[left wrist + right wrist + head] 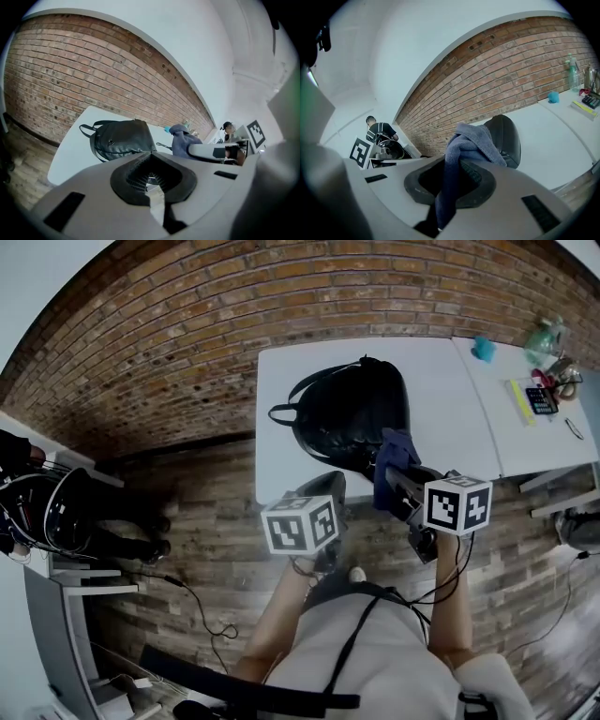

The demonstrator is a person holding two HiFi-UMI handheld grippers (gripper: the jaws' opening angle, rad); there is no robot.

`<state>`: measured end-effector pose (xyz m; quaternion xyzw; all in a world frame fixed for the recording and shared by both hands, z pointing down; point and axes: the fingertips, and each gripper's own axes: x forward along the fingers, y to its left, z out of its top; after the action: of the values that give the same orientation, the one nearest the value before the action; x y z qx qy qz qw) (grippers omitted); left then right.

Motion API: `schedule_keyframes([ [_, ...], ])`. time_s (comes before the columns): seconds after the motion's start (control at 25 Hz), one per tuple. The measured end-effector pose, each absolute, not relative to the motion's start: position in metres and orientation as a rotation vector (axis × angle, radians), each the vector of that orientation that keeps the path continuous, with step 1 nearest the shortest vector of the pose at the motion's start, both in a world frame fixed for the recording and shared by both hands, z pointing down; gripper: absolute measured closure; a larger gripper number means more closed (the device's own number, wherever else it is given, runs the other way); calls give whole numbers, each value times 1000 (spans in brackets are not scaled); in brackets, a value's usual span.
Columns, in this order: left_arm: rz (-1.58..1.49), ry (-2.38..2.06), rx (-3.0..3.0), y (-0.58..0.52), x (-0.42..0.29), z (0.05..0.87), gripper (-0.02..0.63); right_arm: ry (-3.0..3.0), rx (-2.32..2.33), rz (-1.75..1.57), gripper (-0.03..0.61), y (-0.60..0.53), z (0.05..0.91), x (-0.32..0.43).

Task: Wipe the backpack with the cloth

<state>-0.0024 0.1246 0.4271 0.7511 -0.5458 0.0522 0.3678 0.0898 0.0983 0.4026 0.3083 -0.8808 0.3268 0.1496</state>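
While the right gripper (394, 472) clamps the cloth (395, 450) over the near end of the backpack (347, 413), by the front edge of the table (441, 390), the left gripper (328, 484) hangs alongside, closed and empty.

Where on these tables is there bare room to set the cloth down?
Widest bare patch: the white table between the backpack and the seam with the second table. That second table's near part is also bare. Its far right corner is crowded: bottle, calculator, small items.

Bare table (441, 381) flanks the backpack (352, 413); clutter (544, 395) crowds the far right.
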Motion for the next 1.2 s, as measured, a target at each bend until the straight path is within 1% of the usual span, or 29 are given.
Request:
schedule_keyframes([
  [0.24,135,-1412,1999,121,-15,400,609,-2587,943,888,540,101,378,80],
  [0.52,98,-1399,2031,121,-26,386,609,-2608,965,855,541,102,363,61],
  [1.2,100,-1381,2046,125,-28,387,609,-2581,971,810,540,100,366,54],
])
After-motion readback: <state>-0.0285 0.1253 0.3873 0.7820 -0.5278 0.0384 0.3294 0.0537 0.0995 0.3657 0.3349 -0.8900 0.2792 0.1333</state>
